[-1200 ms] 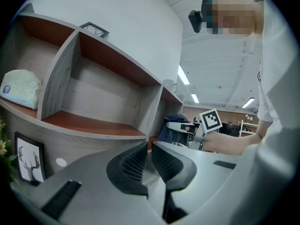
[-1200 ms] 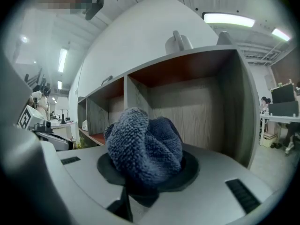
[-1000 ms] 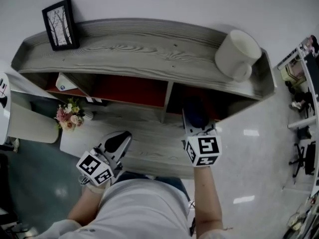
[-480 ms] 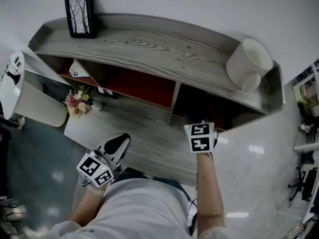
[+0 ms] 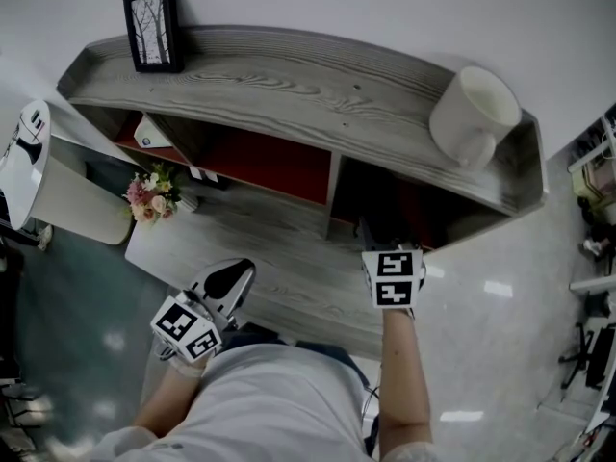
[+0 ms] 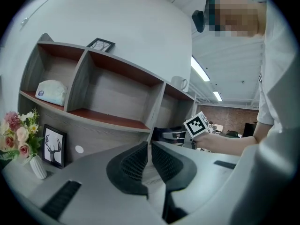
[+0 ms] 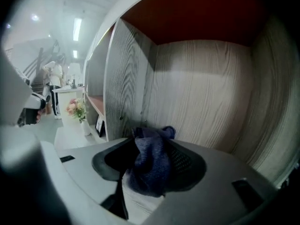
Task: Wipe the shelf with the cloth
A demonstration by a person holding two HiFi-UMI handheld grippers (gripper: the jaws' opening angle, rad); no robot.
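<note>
Two grippers show low in the head view, with the shelf (image 5: pixel 289 89) spread across the frame above them. At the far left a small bunch of flowers (image 5: pixel 147 200) stands on the shelf's lower ledge. In the upper left corner a black picture frame (image 5: pixel 151 27) stands upright on the top board. Just below the frame, a white folded bundle (image 5: pixel 151 135) lies in the leftmost compartment.

Your left gripper (image 5: pixel 231 277) hangs at the lower left, in front of the ledge and well apart from the compartments. In the left gripper view its ribbed pads (image 6: pixel 131 165) are drawn almost together, leaving only a thin slit, and nothing sits between them.

Right of centre, your right gripper (image 5: pixel 373 234) reaches into the right-hand compartment, with its marker cube just outside the opening. Its jaws are clamped on the dark blue cloth (image 7: pixel 151 165), which bunches up between them in the lower middle of the right gripper view. There the cloth is inside the compartment, near the left divider and in front of the back wall. You cannot tell from either view whether it touches a board.

At the upper right of the head view a white mug (image 5: pixel 474 114) stands on the top board.
</note>
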